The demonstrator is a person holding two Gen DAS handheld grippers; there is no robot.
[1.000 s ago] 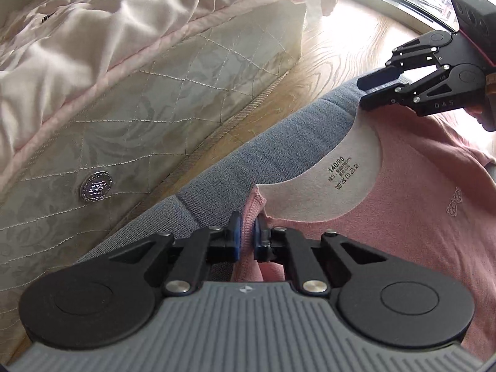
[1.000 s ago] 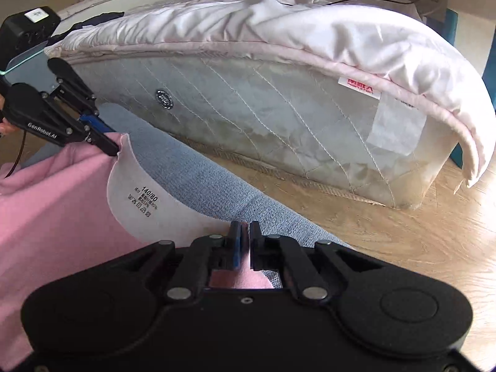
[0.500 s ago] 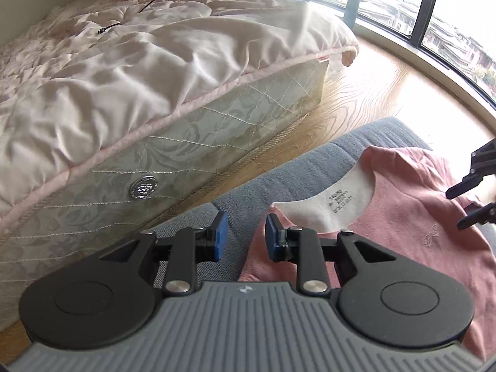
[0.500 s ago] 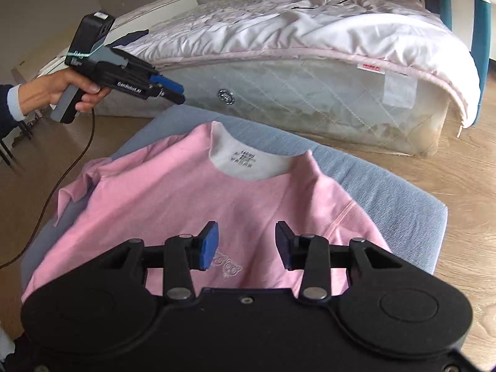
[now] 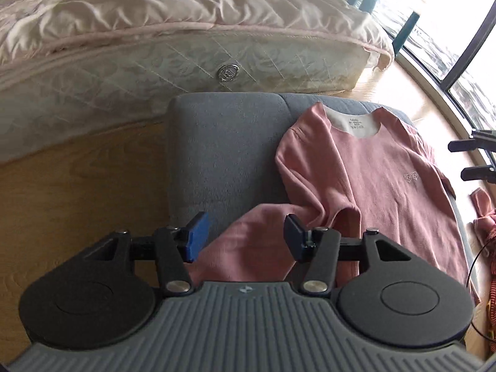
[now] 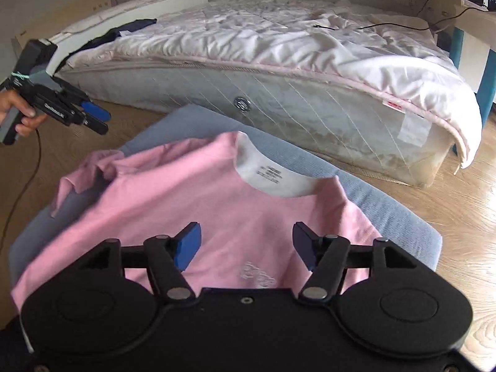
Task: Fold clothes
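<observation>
The pink sweatshirt [image 6: 198, 214] lies face up on the grey cushion [image 5: 223, 142], collar toward the bed [image 6: 279, 62], body spread flat so its edges can be reached for folding. Your left gripper [image 5: 245, 237] hangs above the bunched sleeve [image 5: 257, 241] at the cushion's near edge; its jaws are opening and the pads do not press the cloth seen between them. Your right gripper [image 6: 246, 246] hovers over the chest, jaws opening, gripping nothing. Judged from this layout, no fold is made yet; the crumpled sleeve likely needs straightening first.
</observation>
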